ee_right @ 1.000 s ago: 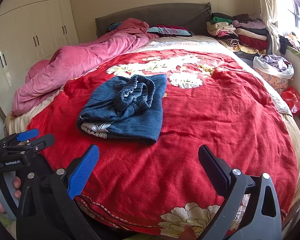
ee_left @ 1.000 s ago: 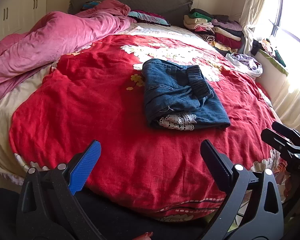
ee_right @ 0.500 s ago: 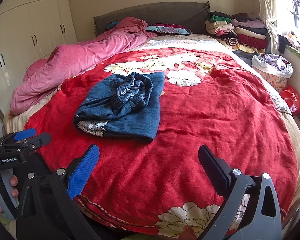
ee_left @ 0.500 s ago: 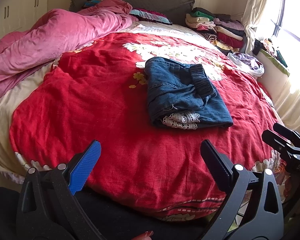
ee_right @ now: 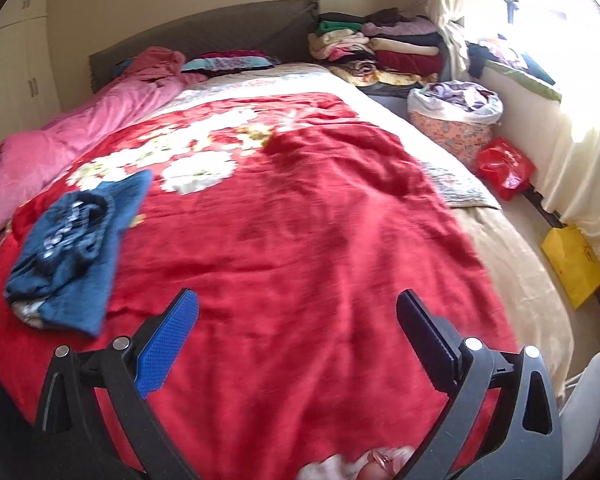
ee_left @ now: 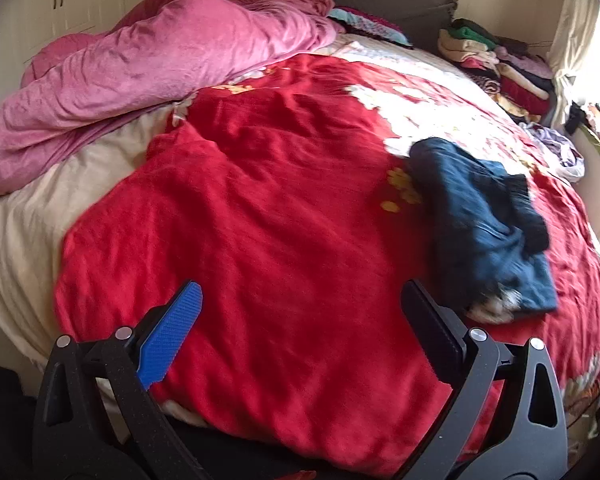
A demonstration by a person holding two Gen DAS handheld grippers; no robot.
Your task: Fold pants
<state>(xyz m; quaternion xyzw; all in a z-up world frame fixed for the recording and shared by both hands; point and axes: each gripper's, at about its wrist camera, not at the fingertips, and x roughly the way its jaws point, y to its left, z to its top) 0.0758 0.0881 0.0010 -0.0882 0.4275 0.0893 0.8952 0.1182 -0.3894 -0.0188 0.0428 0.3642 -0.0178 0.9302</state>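
Denim pants [ee_left: 484, 224] lie folded on the red bedspread [ee_left: 260, 220]; left gripper [ee_left: 300, 328] and right gripper [ee_right: 298, 326] — both spread wide, holding nothing — have swung apart from the bundle, suggesting the fold is complete.

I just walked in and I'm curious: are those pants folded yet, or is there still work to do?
They look done: the pants lie in a compact folded bundle on the red blanket, waistband tucked on top. Nothing is in hand; the left hand-held gripper and right hand-held gripper are both open and empty, apart from the pants. Little seems left, maybe some tidying; the views are blurred, so I can't judge neatness.
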